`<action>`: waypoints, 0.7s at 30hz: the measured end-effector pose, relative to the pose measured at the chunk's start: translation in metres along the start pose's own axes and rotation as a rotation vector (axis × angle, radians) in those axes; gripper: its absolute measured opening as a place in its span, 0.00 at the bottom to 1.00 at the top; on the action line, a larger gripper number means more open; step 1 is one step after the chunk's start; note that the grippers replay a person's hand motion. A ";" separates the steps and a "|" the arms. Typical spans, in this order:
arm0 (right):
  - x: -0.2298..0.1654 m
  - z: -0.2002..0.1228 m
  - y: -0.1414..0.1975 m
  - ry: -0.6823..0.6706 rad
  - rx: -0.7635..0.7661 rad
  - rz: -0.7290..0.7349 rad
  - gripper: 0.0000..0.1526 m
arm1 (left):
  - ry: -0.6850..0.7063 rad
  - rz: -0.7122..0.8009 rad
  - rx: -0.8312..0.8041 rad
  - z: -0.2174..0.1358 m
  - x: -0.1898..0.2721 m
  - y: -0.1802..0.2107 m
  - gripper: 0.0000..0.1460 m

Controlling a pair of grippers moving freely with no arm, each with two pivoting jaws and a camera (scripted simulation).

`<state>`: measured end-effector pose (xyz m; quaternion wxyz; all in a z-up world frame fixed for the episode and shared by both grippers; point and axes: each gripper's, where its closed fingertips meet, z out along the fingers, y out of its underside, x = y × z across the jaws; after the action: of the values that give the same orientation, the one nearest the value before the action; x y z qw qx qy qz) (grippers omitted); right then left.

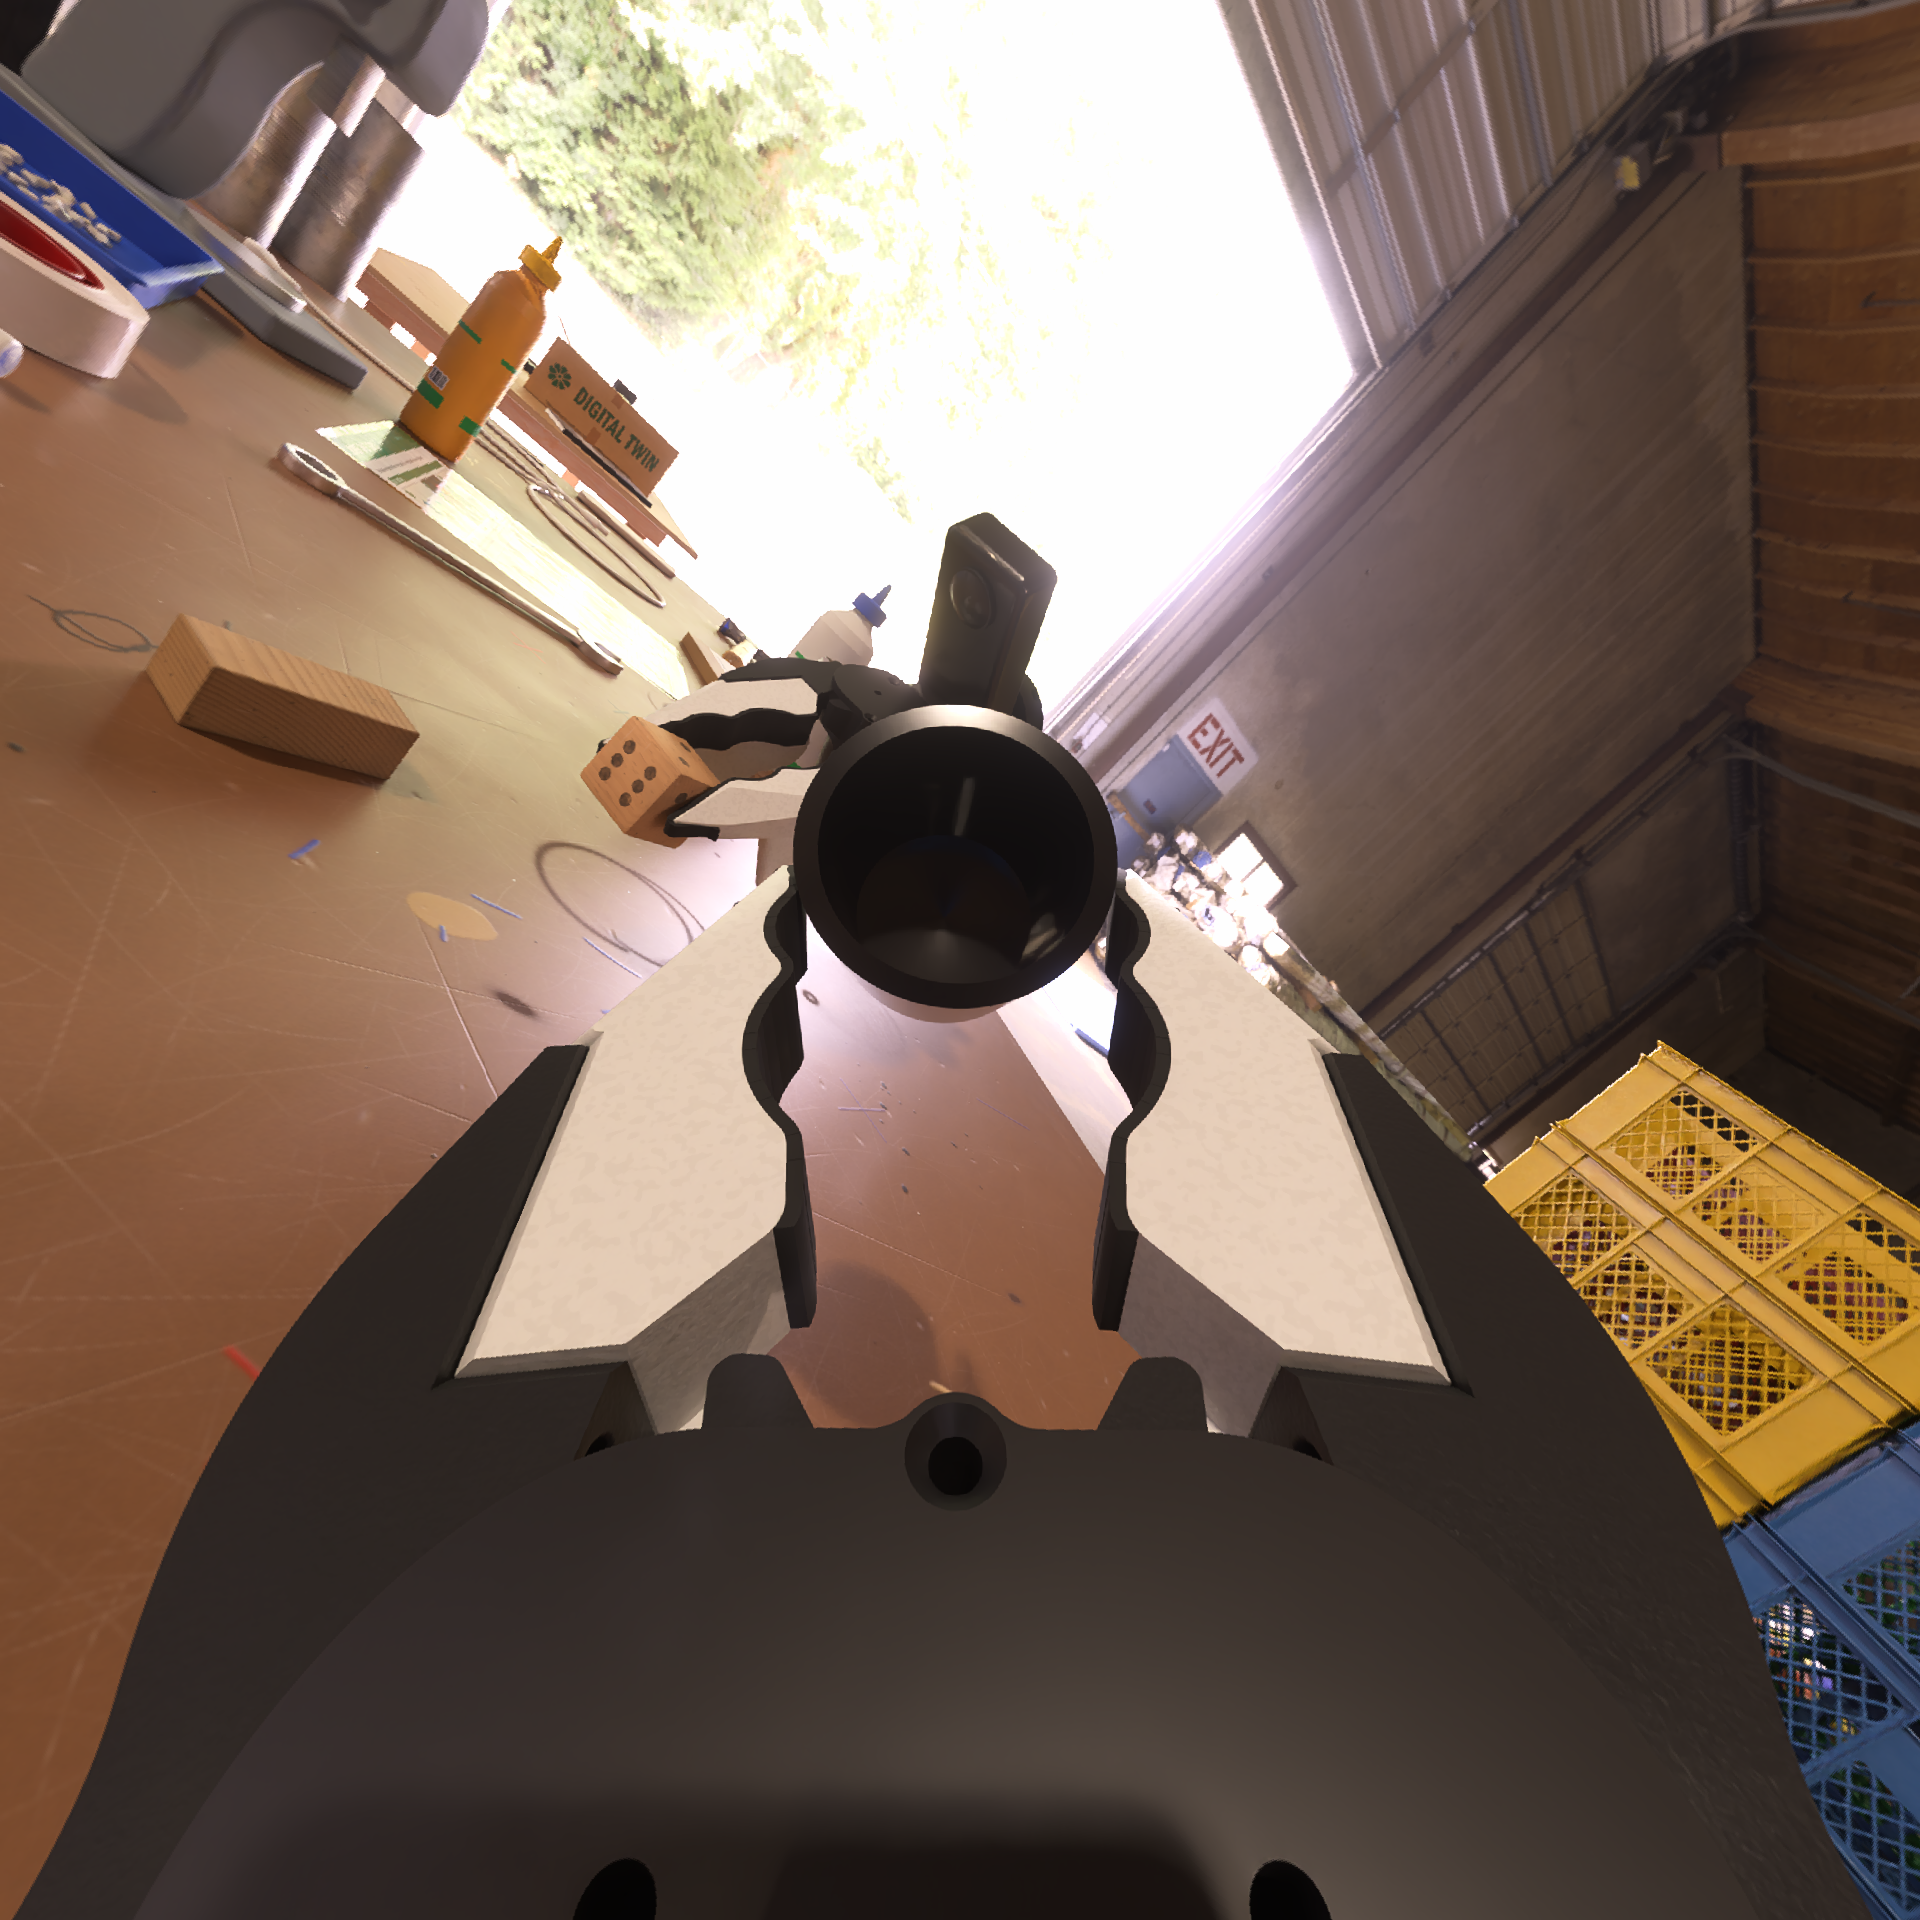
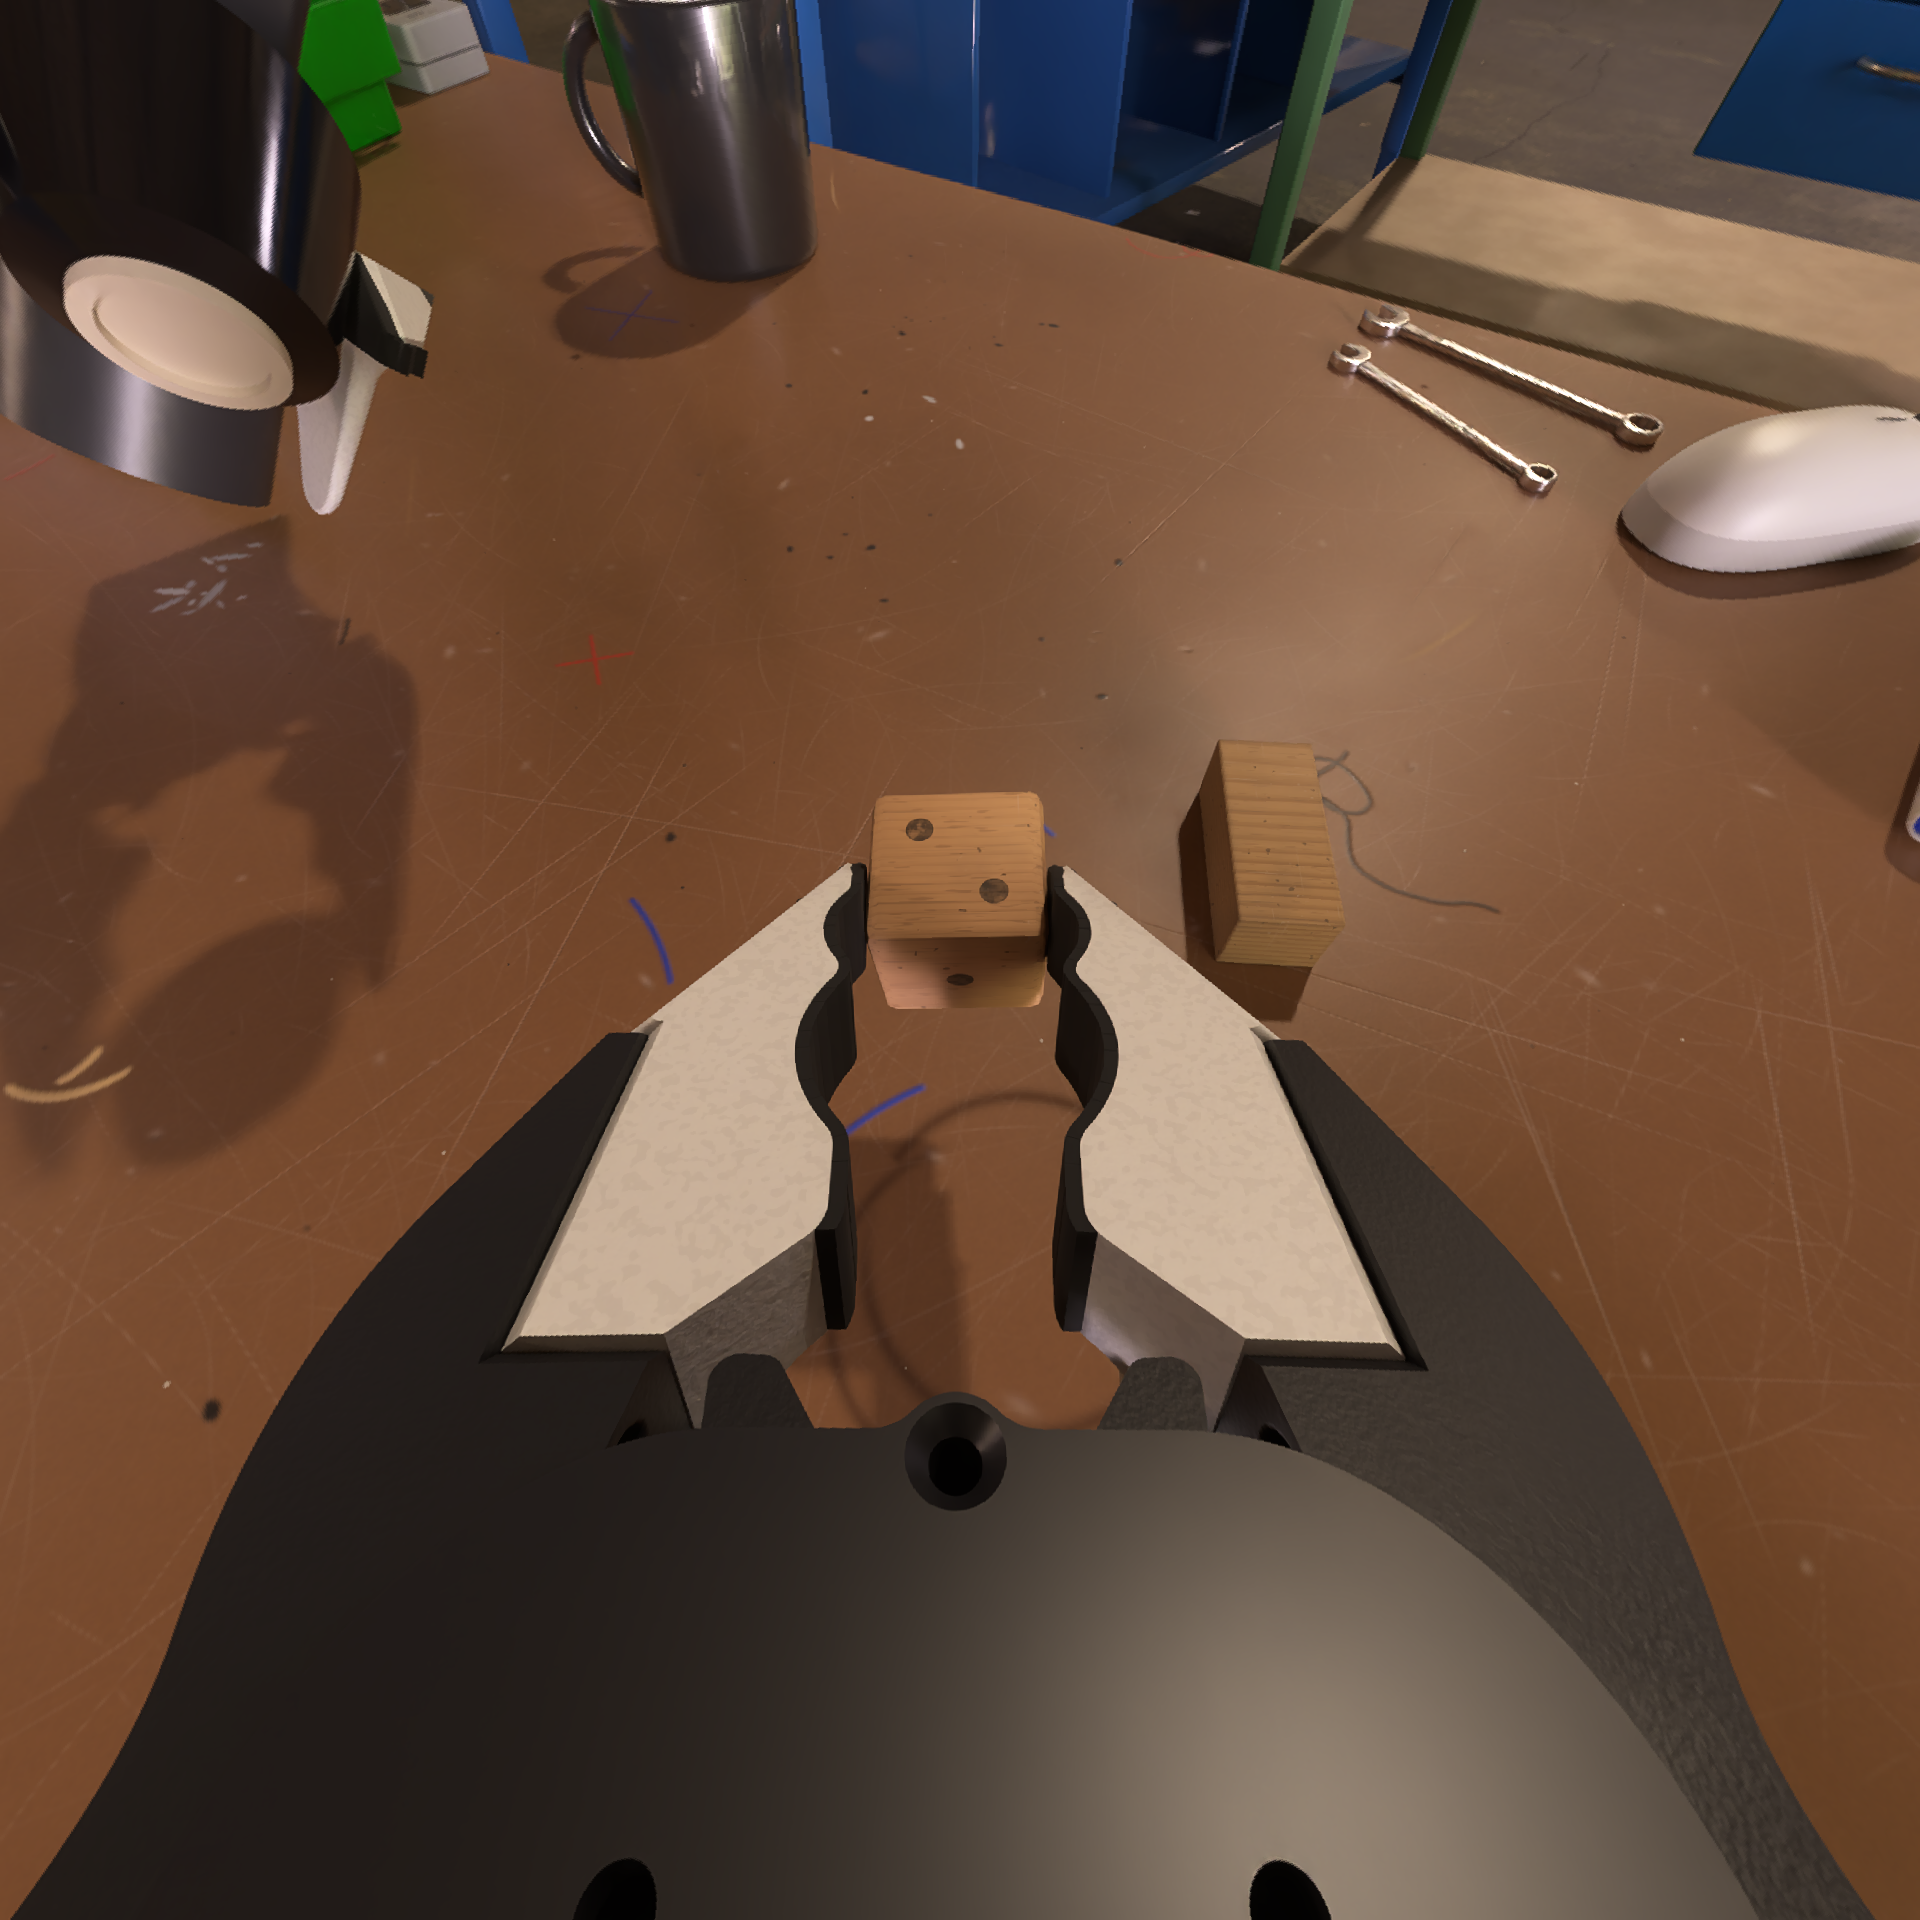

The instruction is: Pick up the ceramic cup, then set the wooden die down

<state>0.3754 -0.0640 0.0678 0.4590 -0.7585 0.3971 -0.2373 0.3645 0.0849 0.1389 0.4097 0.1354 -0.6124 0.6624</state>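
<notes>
My left gripper (image 1: 956, 883) is shut on the black ceramic cup (image 1: 954, 862), whose open mouth faces the camera, and holds it up off the brown table (image 1: 260, 1039). In the right wrist view the cup (image 2: 177, 332) hangs at the top left with its cream base showing, one white finger (image 2: 332, 447) beside it. My right gripper (image 2: 956, 878) is shut on the wooden die (image 2: 956, 862), low over the table; I cannot tell if it touches. The die (image 1: 644, 774) also shows in the left wrist view, just left of the cup.
A wooden block (image 2: 1273, 852) lies just right of the die. A metal mug (image 2: 717, 135) stands at the back, with two wrenches (image 2: 1455, 405) and a white mouse (image 2: 1787, 488) at the right. A mustard bottle (image 1: 483, 353) and a tape roll (image 1: 62, 301) stand farther off. Yellow crates (image 1: 1745, 1268) are beyond the table.
</notes>
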 end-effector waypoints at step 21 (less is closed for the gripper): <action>0.046 -0.002 0.001 0.069 0.070 0.129 0.22 | -0.456 0.160 -0.134 -0.010 -0.065 0.017 0.40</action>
<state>0.3998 -0.1025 0.0674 0.4858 -0.7062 0.4521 -0.2468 0.3964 0.0709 0.0808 0.2152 0.2049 -0.7402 0.6032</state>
